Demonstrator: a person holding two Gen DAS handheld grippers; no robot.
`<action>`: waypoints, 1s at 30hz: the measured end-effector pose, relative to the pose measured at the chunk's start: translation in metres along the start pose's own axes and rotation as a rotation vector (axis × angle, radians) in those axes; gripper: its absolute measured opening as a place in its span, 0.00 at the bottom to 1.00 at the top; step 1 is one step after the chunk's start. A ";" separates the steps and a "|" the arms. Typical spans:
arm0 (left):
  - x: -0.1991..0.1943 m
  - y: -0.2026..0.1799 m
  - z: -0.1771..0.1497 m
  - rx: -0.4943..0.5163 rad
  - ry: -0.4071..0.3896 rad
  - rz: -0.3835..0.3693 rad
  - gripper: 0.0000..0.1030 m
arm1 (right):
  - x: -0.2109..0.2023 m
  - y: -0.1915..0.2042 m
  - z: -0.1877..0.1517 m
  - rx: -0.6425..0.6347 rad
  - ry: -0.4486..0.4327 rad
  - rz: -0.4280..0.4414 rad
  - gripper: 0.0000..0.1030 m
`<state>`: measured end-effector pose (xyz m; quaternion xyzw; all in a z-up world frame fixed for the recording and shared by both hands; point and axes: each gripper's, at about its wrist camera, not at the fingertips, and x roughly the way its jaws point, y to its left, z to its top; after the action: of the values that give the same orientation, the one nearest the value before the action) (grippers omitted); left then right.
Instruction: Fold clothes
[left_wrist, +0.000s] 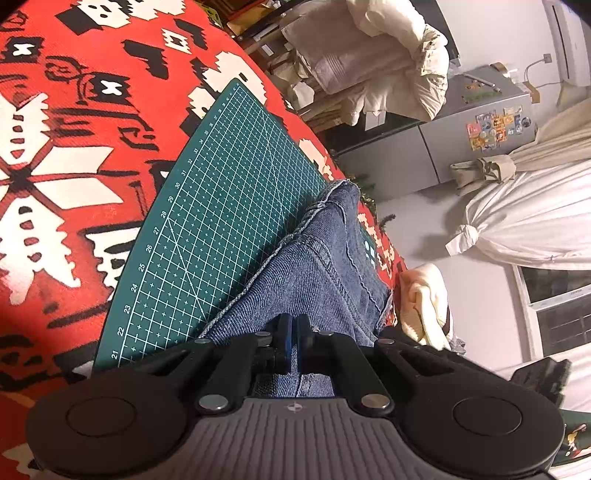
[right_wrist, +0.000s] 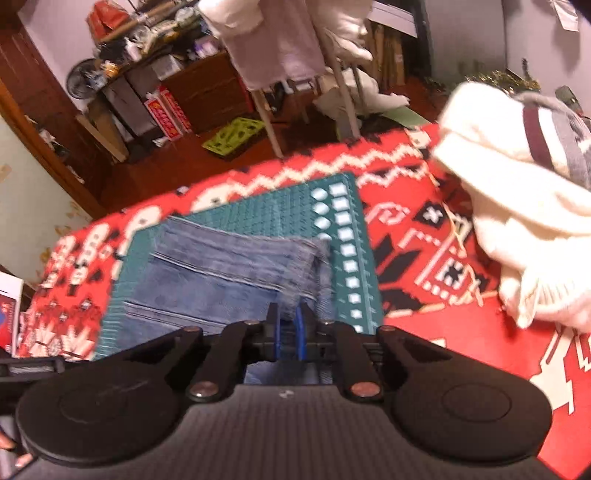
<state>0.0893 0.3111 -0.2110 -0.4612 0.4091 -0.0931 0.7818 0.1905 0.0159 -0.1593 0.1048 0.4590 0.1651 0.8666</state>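
Blue jeans lie on a green cutting mat over a red patterned cloth. In the left wrist view my left gripper is shut on the near denim edge, which runs away from it toward a frayed hem. From the right wrist camera the jeans appear as a folded stack on the mat. My right gripper is shut on the denim's near right corner, and the picture is motion-blurred.
A cream and white pile of clothes sits on the red cloth to the right. Beyond the table edge stand a drying rack, cluttered shelves, a grey fridge and tied white curtains.
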 end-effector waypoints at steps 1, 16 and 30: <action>0.000 0.000 0.000 0.000 0.000 0.000 0.03 | 0.002 -0.004 -0.001 0.010 -0.001 -0.014 0.07; 0.001 0.002 0.002 -0.007 0.002 -0.007 0.03 | 0.011 0.009 -0.007 -0.009 0.002 0.018 0.08; 0.001 0.002 0.001 -0.013 0.004 -0.010 0.03 | -0.015 -0.010 -0.007 0.077 -0.045 -0.022 0.12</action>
<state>0.0906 0.3125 -0.2128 -0.4682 0.4089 -0.0951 0.7775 0.1788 0.0011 -0.1548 0.1367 0.4463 0.1356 0.8739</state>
